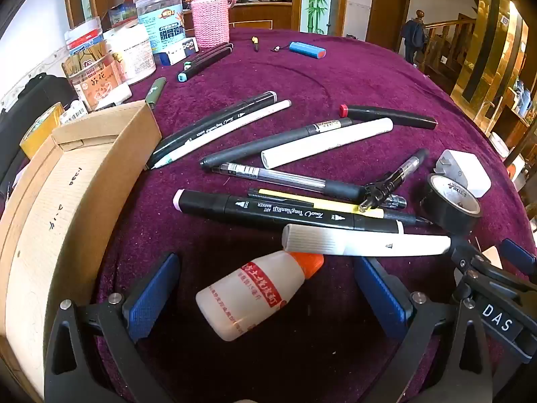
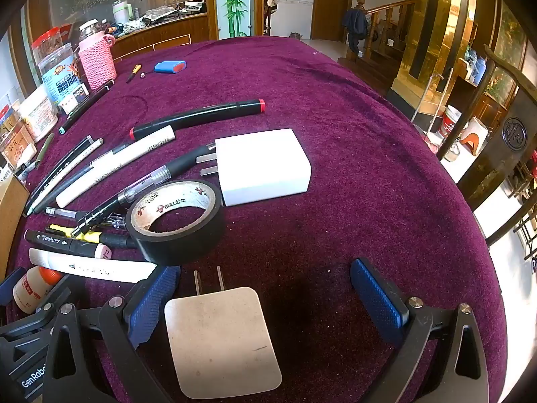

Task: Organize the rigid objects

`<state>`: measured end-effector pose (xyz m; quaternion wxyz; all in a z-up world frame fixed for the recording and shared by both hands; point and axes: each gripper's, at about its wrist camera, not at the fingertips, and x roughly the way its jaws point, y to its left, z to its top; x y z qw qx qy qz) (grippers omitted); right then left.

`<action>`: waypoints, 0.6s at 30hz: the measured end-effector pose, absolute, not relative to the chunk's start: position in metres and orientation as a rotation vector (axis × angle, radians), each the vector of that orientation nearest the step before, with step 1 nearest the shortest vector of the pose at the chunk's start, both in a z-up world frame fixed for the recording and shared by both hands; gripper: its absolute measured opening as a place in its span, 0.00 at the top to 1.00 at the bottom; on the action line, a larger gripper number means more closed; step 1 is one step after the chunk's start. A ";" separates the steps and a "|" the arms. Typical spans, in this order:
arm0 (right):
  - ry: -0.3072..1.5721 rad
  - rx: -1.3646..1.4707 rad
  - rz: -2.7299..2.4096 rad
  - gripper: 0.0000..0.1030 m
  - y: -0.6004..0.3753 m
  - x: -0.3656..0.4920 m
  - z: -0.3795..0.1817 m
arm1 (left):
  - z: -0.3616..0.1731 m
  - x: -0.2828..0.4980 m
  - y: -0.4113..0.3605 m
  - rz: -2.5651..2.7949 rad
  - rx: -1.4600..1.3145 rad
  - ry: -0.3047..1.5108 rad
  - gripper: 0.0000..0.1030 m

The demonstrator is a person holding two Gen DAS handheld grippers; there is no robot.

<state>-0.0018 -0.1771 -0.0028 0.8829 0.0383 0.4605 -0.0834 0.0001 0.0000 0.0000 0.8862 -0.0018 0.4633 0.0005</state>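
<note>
I take the cardboard box as my landmark: it sits leftmost, empty, presumably to receive things. Just right of it, my left gripper hangs with jaws spread around the small glue bottle, touching nothing. Beyond fan roughly a dozen pens and markers. Further right, one black tape roll, then two white chargers; my right gripper straddles the nearer charger, fully spread.

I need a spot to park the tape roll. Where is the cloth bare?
Bare: right of the white charger, to the table edge; also beyond the red-capped marker. Crowded: pens between the cardboard box and tape roll.
</note>
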 end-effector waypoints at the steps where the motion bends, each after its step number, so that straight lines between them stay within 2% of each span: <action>1: 0.956 0.082 -0.172 0.01 -0.177 -0.002 -0.003 | 0.000 0.000 0.000 0.001 -0.004 0.964 0.00; 18: 0.955 0.084 -0.171 0.01 -0.178 -0.003 -0.003 | 0.000 0.000 0.000 0.001 -0.003 0.963 0.00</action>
